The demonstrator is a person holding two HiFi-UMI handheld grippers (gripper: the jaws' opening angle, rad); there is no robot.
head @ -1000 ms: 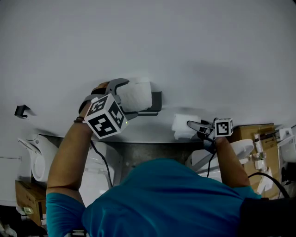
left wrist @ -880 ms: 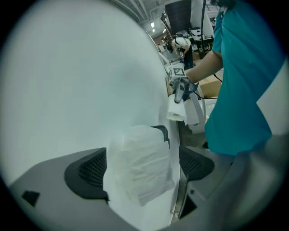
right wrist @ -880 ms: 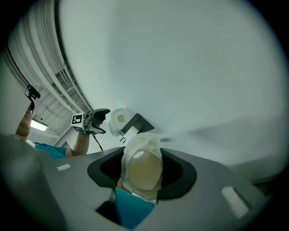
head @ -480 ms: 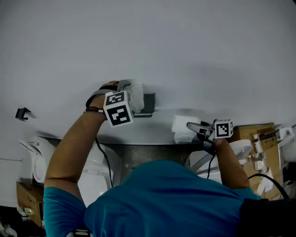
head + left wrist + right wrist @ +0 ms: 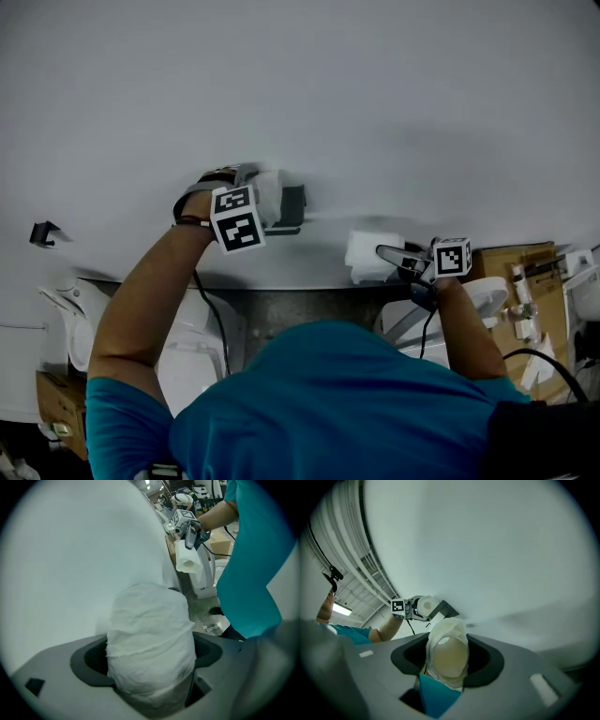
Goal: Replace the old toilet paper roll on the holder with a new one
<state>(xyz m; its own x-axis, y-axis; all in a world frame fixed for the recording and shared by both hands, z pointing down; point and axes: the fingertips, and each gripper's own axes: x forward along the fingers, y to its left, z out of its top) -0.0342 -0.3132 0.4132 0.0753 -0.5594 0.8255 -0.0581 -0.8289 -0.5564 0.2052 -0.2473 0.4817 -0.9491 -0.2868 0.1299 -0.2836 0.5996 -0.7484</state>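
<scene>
The new roll (image 5: 269, 194) is found against the white wall (image 5: 375, 103), right at the dark holder (image 5: 294, 206), with its long axis laid along the wall. One end is turned toward the right gripper (image 5: 386, 255), so its open core is seen end-on in the right gripper view. In the left gripper view its side is seen running away from the camera. Whether the holder's arm has been passed through the core cannot be made out. In the head view most of the holder is covered by the roll and by the left gripper (image 5: 255, 191), and in the right gripper view only a slanted dark plate is shown beside the roll. The left fingertips are hidden by the bulk of the paper in that gripper's own view. The left jaws are set very wide and have just been opening; the new roll is clasped between them and the whole gap is filled by it. The old roll (image 5: 368, 255), a crushed white remnant, is pinched in the half-closed right jaws, near the wall and well apart from the holder. A pale tan oval face is shown to the right gripper's camera, and in the left gripper view the remnant is seen as a short white tube hanging from those jaws. The lower part of the head view is taken up by the person's teal shirt (image 5: 337, 403).
</scene>
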